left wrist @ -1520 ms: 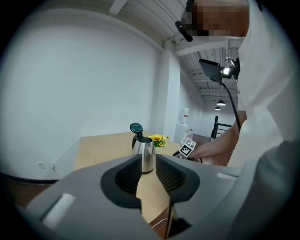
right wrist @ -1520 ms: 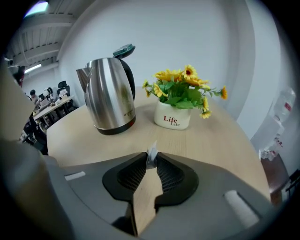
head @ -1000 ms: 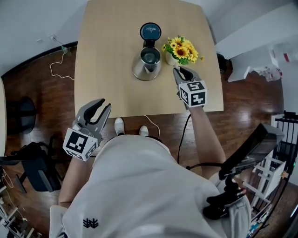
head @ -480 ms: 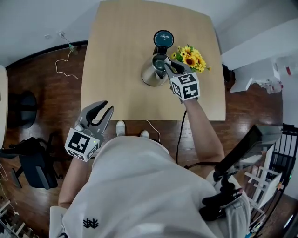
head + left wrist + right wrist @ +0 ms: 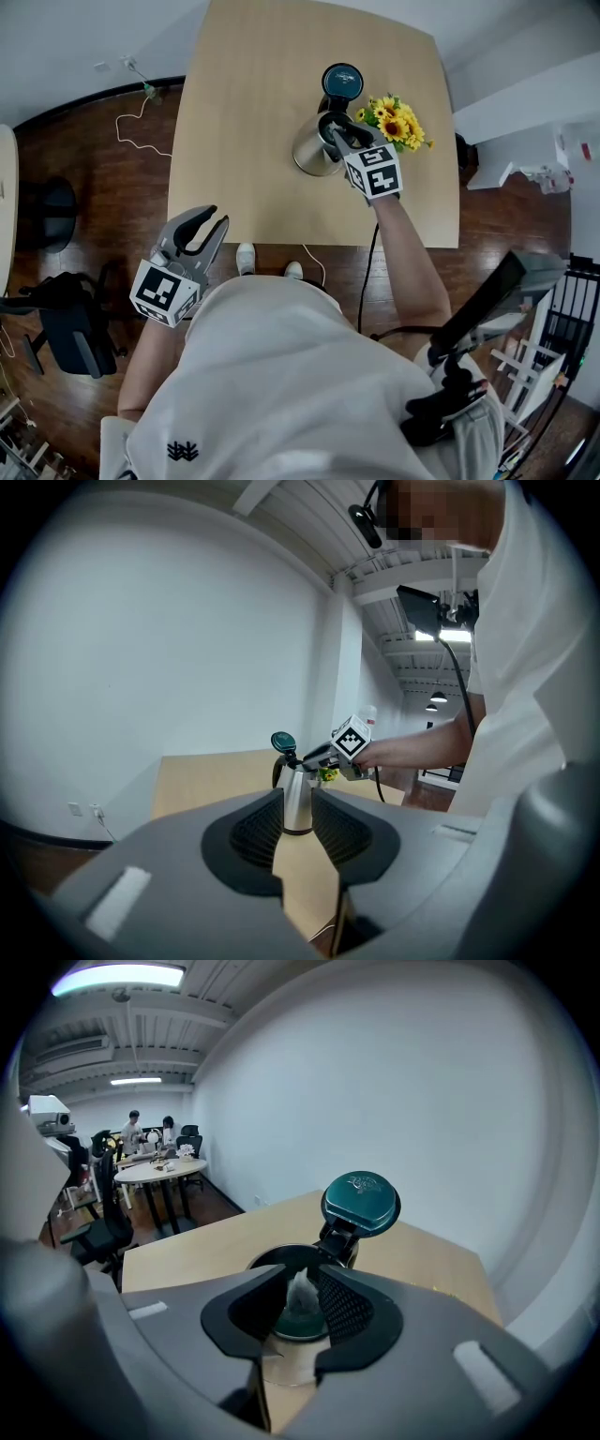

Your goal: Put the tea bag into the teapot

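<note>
A steel teapot (image 5: 309, 155) with its dark green lid (image 5: 342, 81) flipped open stands on the wooden table (image 5: 244, 112). My right gripper (image 5: 334, 127) hangs over the pot's open mouth. It is shut on a small pale tea bag (image 5: 302, 1295), which sits between the jaws just above the dark opening (image 5: 272, 1262), below the raised lid (image 5: 361, 1200). My left gripper (image 5: 203, 223) is held open and empty off the table's near edge. In the left gripper view the teapot (image 5: 296, 801) shows far off between its jaws.
A bunch of sunflowers (image 5: 395, 123) stands right of the teapot, close to my right gripper. A cable (image 5: 367, 272) hangs off the table's near edge. Dark office chairs (image 5: 56, 319) stand on the wood floor at left. A far round table with people (image 5: 155, 1168) shows behind.
My right gripper has moved left from beside the sunflowers to above the teapot's mouth, still carrying the tea bag. The left gripper has stayed put.
</note>
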A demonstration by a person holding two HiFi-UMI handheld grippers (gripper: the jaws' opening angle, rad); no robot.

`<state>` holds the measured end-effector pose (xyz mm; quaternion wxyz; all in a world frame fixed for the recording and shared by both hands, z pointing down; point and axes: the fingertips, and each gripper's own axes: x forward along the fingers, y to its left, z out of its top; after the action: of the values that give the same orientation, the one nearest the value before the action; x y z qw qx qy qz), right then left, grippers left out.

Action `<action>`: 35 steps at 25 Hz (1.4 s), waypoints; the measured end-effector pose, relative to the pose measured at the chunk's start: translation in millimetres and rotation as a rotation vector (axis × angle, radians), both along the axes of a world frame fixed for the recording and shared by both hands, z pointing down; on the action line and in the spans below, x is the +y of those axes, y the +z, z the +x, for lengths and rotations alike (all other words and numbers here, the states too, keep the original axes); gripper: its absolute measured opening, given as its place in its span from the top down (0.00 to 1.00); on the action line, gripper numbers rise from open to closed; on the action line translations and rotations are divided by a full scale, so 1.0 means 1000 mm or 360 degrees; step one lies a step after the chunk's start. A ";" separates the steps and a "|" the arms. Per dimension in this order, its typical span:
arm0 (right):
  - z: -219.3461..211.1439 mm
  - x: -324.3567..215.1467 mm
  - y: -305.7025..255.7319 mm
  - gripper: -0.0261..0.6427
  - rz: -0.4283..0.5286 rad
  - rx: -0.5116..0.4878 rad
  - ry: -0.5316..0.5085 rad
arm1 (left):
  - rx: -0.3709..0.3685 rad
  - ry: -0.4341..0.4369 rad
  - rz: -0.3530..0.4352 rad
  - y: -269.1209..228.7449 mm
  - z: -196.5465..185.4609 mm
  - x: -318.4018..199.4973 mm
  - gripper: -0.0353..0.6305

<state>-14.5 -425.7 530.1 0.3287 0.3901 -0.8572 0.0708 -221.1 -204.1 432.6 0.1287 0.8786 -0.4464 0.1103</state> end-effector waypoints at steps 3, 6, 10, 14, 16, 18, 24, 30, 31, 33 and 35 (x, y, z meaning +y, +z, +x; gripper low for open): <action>-0.001 0.001 0.004 0.80 -0.0015 0.0013 -0.0005 | 0.0000 -0.0009 -0.0006 0.001 -0.004 0.000 0.85; -0.001 0.003 -0.001 0.79 0.0002 -0.0016 0.0000 | -0.0005 -0.0016 -0.0011 0.002 -0.007 -0.001 0.85; 0.004 0.008 -0.021 0.79 0.0067 -0.0077 0.0008 | -0.0015 0.0005 -0.0002 0.001 -0.002 -0.003 0.85; 0.014 0.028 -0.048 0.79 0.0121 -0.0147 0.0010 | -0.0023 0.0034 0.0002 -0.004 0.012 -0.002 0.85; 0.024 0.043 -0.062 0.79 0.0143 -0.0192 0.0016 | -0.0028 0.0043 0.0007 -0.007 0.024 0.001 0.85; 0.037 0.061 -0.074 0.79 0.0163 -0.0244 0.0029 | -0.0032 0.0046 0.0011 -0.010 0.036 0.005 0.85; 0.080 0.133 -0.082 0.79 0.0155 -0.0332 -0.0004 | -0.0038 -0.0013 -0.0014 -0.012 0.075 0.037 0.85; 0.119 0.209 -0.063 0.79 0.0095 -0.0329 -0.0007 | -0.0073 -0.0009 -0.0044 -0.012 0.104 0.078 0.85; 0.124 0.223 -0.062 0.79 0.0083 -0.0335 -0.0002 | -0.0082 0.0012 -0.0047 -0.011 0.110 0.087 0.85; 0.135 0.251 -0.063 0.79 0.0077 -0.0339 0.0019 | -0.0101 0.0060 -0.0036 -0.012 0.119 0.105 0.85; 0.147 0.280 -0.066 0.79 0.0088 -0.0330 0.0051 | -0.0107 0.0101 -0.0005 -0.017 0.124 0.123 0.85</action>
<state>132.4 -145.8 463.7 0.2263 0.4031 -0.8819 0.0924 -97.6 -81.4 415.7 0.1114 0.8879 -0.4223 0.1445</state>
